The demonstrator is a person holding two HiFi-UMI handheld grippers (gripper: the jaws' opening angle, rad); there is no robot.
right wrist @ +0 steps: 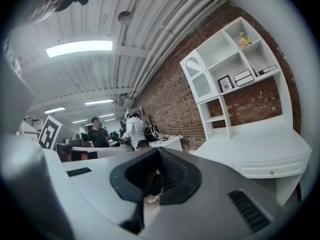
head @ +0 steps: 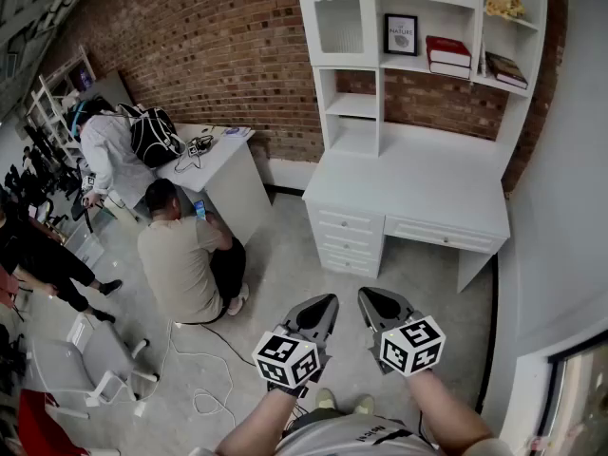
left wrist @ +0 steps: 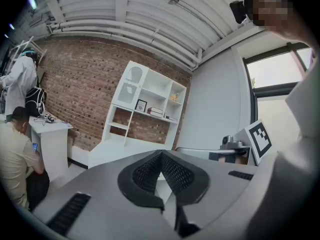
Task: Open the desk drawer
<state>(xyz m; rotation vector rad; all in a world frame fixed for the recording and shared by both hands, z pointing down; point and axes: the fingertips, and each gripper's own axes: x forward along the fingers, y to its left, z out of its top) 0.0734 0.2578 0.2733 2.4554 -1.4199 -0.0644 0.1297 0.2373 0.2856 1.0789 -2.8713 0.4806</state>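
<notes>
A white desk [head: 418,193] with a shelf hutch stands against the brick wall ahead. Under its top sit a stack of small drawers [head: 347,240] on the left and one wide drawer [head: 442,236] with a small knob on the right; all look closed. My left gripper [head: 326,301] and right gripper [head: 368,294] hover side by side low in the head view, well short of the desk. In its own view, the left gripper [left wrist: 161,154] has its jaws together on nothing. So does the right gripper [right wrist: 159,150], with the wide drawer [right wrist: 272,170] off to its right.
A person [head: 185,259] crouches on the floor left of the desk, beside a second white table [head: 228,174]. Another person with a backpack [head: 114,150] stands behind it. A white chair [head: 90,359] and a loose cable [head: 199,359] lie at the lower left. A grey wall [head: 570,207] bounds the right.
</notes>
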